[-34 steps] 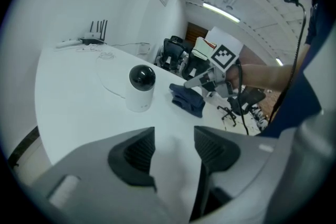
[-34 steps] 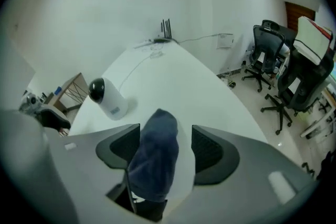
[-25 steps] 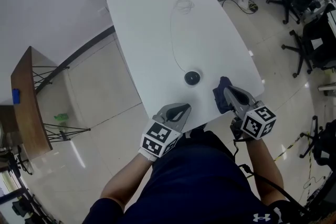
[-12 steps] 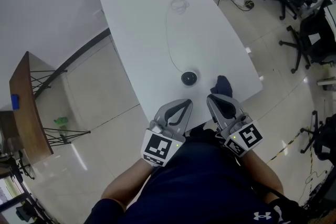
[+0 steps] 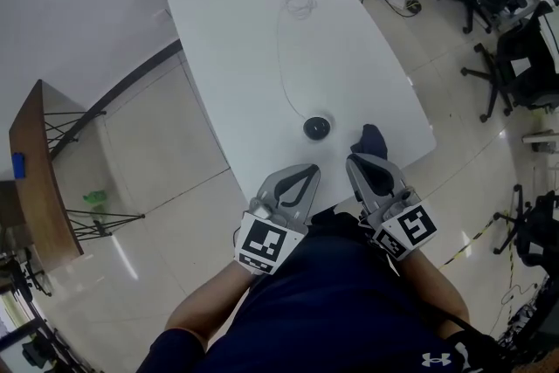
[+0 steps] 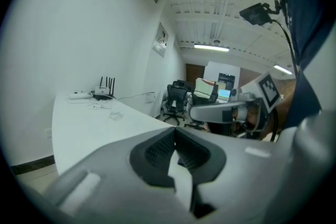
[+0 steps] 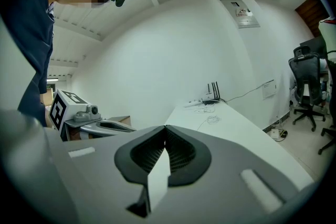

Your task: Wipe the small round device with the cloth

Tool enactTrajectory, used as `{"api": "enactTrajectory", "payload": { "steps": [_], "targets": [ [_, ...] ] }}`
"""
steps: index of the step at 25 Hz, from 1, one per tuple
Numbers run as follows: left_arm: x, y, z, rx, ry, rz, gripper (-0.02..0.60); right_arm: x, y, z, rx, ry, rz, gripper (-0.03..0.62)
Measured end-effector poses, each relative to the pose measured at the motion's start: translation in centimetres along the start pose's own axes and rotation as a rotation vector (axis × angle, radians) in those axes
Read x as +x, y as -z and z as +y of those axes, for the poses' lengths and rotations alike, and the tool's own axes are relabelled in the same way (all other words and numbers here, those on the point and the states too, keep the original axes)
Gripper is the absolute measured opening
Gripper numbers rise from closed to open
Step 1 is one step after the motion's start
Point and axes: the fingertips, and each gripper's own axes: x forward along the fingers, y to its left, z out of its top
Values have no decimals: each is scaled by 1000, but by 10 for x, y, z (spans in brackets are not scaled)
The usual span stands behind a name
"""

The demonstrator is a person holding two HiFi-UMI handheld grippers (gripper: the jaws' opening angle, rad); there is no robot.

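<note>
Cloth (image 5: 369, 138) apparently lies beside device (image 5: 317, 128); left gripper (image 5: 308, 172), right gripper (image 5: 354, 161) closed, empty.

plain white table (image 5: 253, 31). on it, the small round device (image 5: 317, 128) is black; at its three o'clock the cloth (image 5: 370, 139) is dark blue. the left gripper (image 5: 305, 169) and right gripper (image 5: 357, 159) are grey with black ribbed pads (image 6: 157, 152) and black-and-white square-marker cubes. at nine o'clock, a brown side table (image 5: 35, 179) on cream floor tiles (image 5: 166, 153).
</note>
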Motion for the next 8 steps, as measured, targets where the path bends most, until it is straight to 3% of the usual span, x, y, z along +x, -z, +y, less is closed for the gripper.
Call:
{"api": "enactTrajectory", "payload": {
  "steps": [8],
  "targets": [
    [-5,3,6,-7,10,-1,3,1,1,3,-11,23,9,12]
  ]
}}
